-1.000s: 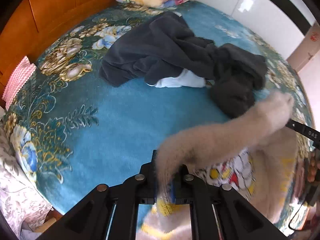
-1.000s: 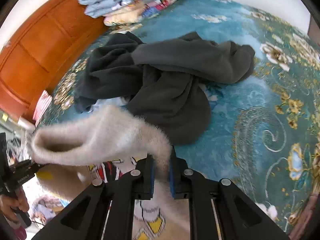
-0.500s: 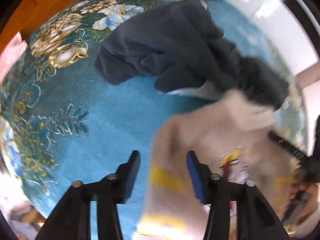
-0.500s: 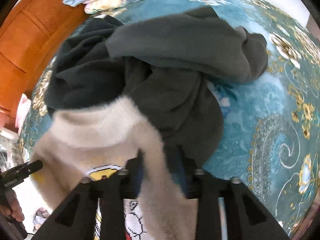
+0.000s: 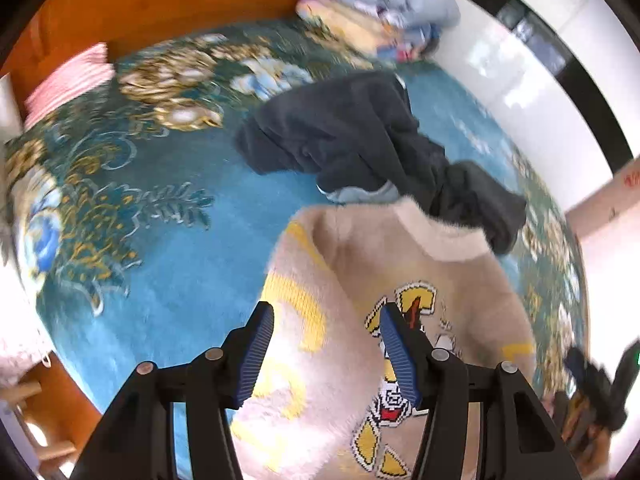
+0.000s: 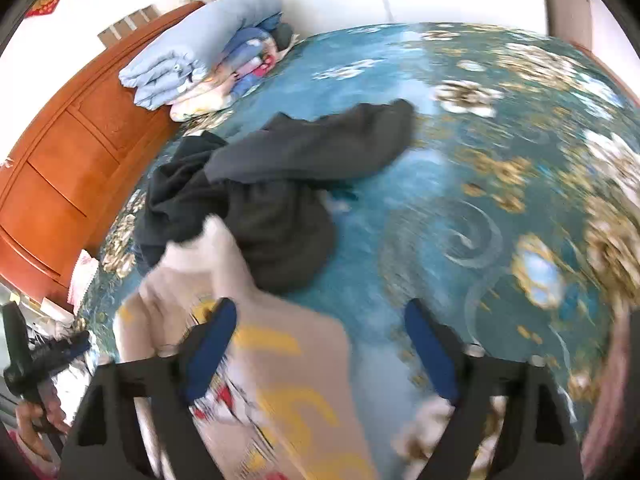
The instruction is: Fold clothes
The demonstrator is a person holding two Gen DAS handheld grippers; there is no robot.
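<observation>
A fluffy beige sweater (image 5: pixel 408 280) with yellow stripes and a cartoon print lies spread on the blue floral bedspread (image 5: pixel 168 256). My left gripper (image 5: pixel 326 318) hovers over its left part, jaws opening, pads clear of the fabric. In the right wrist view the same beige sweater (image 6: pixel 280 364) lies below my right gripper (image 6: pixel 320 318), whose jaws are opening wide with nothing pressed between them. A heap of dark grey clothes (image 5: pixel 360 140) lies just beyond the sweater's collar, seen too as the dark clothes (image 6: pixel 272 188).
Folded blue and patterned bedding (image 6: pixel 208 60) is stacked at the head of the bed against the orange wooden headboard (image 6: pixel 72 152). A pink cloth (image 5: pixel 68 80) lies at the bed's left edge. Bare bedspread (image 6: pixel 500 208) stretches to the right of the clothes.
Both grippers were shut on the sweater's fuzzy edge a second ago; both let go and opened. The sweater dropped flat on the bed and both grippers pulled back from it.
</observation>
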